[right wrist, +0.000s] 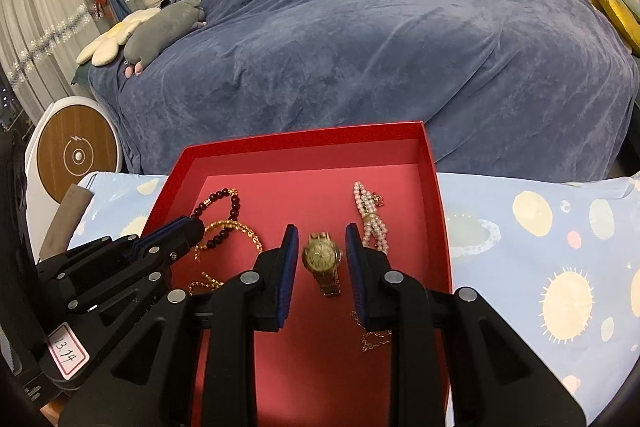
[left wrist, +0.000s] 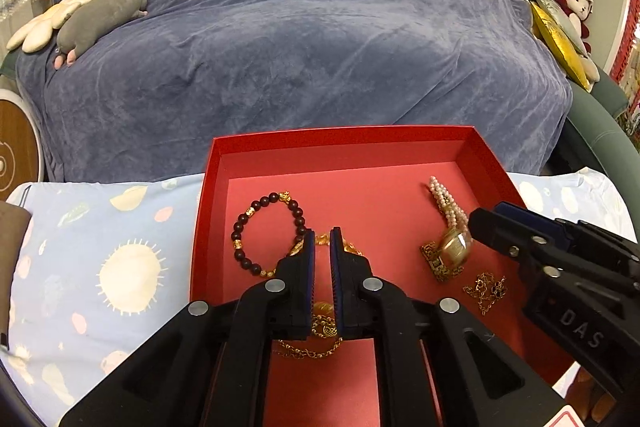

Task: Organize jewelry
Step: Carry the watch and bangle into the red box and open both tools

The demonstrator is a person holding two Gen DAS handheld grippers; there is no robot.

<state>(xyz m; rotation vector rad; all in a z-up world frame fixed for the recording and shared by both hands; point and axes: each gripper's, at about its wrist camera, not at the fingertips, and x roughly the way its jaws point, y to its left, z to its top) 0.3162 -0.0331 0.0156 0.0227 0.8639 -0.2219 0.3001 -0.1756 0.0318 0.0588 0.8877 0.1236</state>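
Note:
A red box [left wrist: 340, 137] stands on the table with jewelry in it. My left gripper [left wrist: 322, 233] hovers low over a gold bracelet [left wrist: 316, 347] with its jaws a narrow gap apart and nothing pressed between the pads. A dark bead bracelet [left wrist: 240, 227] lies just to its left. My right gripper [right wrist: 322, 227] is shut on a gold watch [right wrist: 322, 255], whose face fills the gap between the pads while its band trails toward the box floor. A pearl bracelet [right wrist: 370, 215] lies to the right of the watch. Under the right finger runs a thin gold chain [right wrist: 374, 339].
The box sits on a light blue patterned cloth [left wrist: 100, 247] that covers the table. Behind it is a sofa under a blue blanket [left wrist: 300, 27] with plush toys at its left end. A round wood-faced device [right wrist: 76, 157] stands at the left.

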